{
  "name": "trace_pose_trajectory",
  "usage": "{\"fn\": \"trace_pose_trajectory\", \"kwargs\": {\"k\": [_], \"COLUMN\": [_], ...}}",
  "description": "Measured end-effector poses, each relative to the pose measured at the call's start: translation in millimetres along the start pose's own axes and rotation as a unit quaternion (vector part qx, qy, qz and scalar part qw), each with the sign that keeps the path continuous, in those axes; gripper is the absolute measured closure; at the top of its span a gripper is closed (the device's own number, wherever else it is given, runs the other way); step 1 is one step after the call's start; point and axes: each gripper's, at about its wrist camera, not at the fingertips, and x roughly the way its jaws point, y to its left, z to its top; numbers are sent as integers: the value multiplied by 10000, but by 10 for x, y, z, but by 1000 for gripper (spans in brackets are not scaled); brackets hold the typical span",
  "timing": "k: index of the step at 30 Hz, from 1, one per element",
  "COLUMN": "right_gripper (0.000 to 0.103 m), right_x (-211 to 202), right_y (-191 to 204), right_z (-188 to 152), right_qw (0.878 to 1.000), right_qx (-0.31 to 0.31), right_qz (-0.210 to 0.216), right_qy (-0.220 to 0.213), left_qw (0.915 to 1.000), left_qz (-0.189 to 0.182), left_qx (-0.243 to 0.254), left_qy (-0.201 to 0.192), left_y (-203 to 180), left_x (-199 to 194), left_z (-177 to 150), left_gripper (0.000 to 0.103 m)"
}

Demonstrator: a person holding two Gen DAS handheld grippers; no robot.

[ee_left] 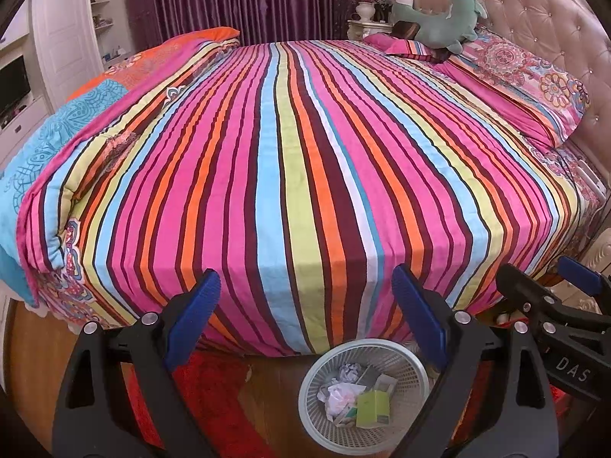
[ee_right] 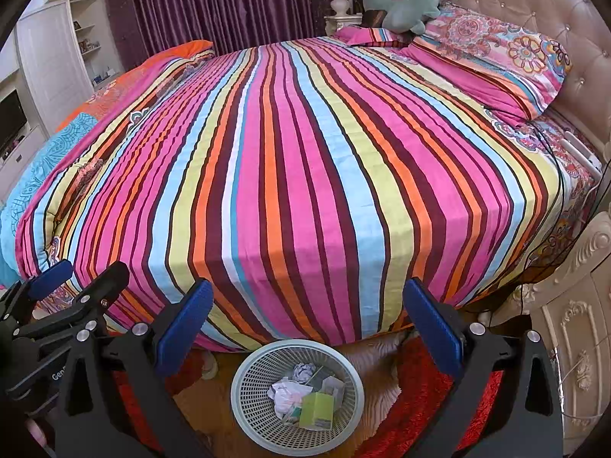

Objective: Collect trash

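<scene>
A white mesh wastebasket (ee_left: 317,416) (ee_right: 248,412) stands on the floor at the foot side of the bed. It holds crumpled white paper (ee_left: 336,397) (ee_right: 284,393), a green carton (ee_left: 374,408) (ee_right: 317,412) and other scraps. My left gripper (ee_left: 305,313) is open and empty, held above the basket's left side. My right gripper (ee_right: 307,320) is open and empty, held above the basket. The right gripper also shows at the right edge of the left wrist view (ee_left: 550,286), and the left gripper at the left edge of the right wrist view (ee_right: 80,278).
A bed with a striped cover (ee_left: 298,152) (ee_right: 298,152) fills both views. Pillows (ee_left: 527,76) (ee_right: 492,57) and a green plush toy (ee_left: 439,19) (ee_right: 408,0) lie by the tufted headboard. A carved nightstand (ee_right: 573,305) stands right. A red rug (ee_left: 214,381) lies on the wooden floor.
</scene>
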Motion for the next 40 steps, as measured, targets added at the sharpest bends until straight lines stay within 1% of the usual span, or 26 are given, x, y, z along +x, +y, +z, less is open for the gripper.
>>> {"fn": "trace_pose_trajectory", "kwargs": {"k": [8,14,20,24,30,34,37,40], "right_gripper": [8,8,8,8,8,8,8,8], "right_x": [-13,-5,-29,-28,-31,-43,-44,-44], "right_y": [-2,-6,-18,-15,-18,-25,-23,-21], "right_z": [5,18,28,20,26,39,35,35], "right_qw": [10000,10000,9999,10000,9999,9999,9999,9999], "right_qx": [35,57,64,43,52,73,60,51], "right_qz": [-18,-2,0,3,4,-4,4,3], "right_qy": [-67,-42,-79,-84,-87,-108,-107,-101], "left_qw": [9999,9994,9998,9997,9995,9996,9998,9997], "left_qz": [-80,101,-112,73,144,107,-51,-12], "left_qx": [67,272,112,95,-18,-10,-58,-30], "left_qy": [-39,-180,-158,-232,-269,-251,-201,-231], "left_y": [-16,-81,-28,-16,39,52,67,60], "left_x": [5,-31,-45,-63,-79,-89,-81,-88], "left_z": [-5,9,30,28,29,47,57,54], "left_gripper": [15,15,15,15,15,15,15,15]}}
